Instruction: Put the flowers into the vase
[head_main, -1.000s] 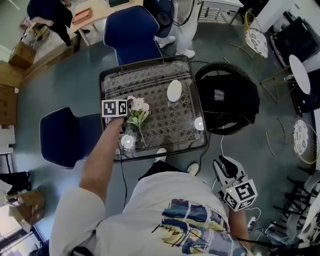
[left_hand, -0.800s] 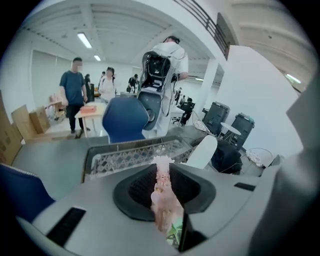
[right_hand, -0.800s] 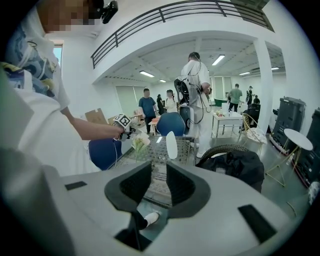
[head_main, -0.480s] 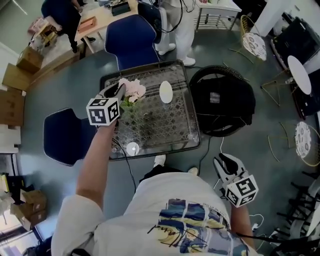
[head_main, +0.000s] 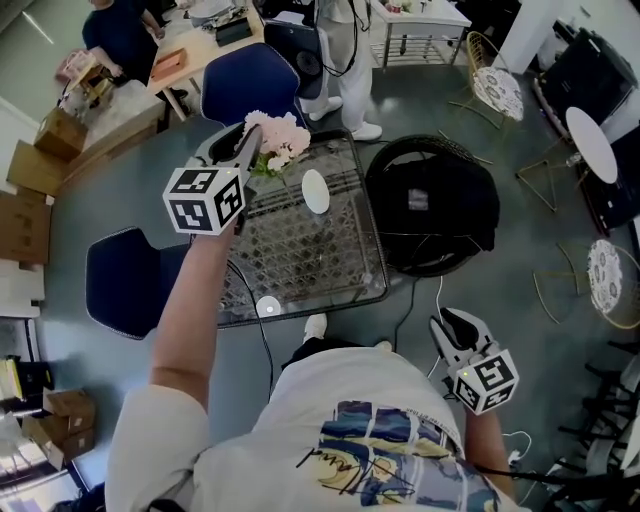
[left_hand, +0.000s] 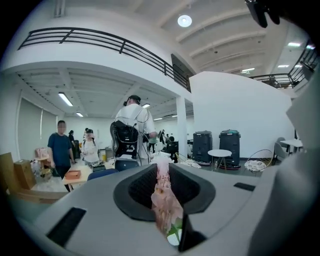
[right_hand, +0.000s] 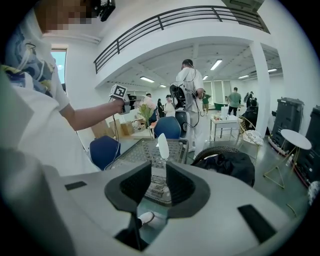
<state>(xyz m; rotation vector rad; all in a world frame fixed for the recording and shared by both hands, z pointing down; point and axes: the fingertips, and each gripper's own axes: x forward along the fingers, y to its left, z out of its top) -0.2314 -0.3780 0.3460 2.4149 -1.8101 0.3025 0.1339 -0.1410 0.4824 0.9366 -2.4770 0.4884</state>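
Holding flowers (head_main: 272, 140) up beside the vase (head_main: 315, 191).
Head view: grips them in left gripper (head_main: 248, 140) above the table (head_main: 300, 270), high enough to clear the vase mouth. Left gripper view: pinches them between narrow jaws. Right gripper view: parks right gripper (right_hand: 159, 170) aside, slightly parted, empty.

A glass-topped table (head_main: 300, 255) with a woven pattern stood in the middle, with a blue chair (head_main: 250, 85) at its far side and a second blue chair (head_main: 125, 280) at its left. Just right of it a black bag (head_main: 435, 205) lay on a round dark seat (head_main: 400, 160). Cardboard boxes (head_main: 25, 215) were stacked at the far left.
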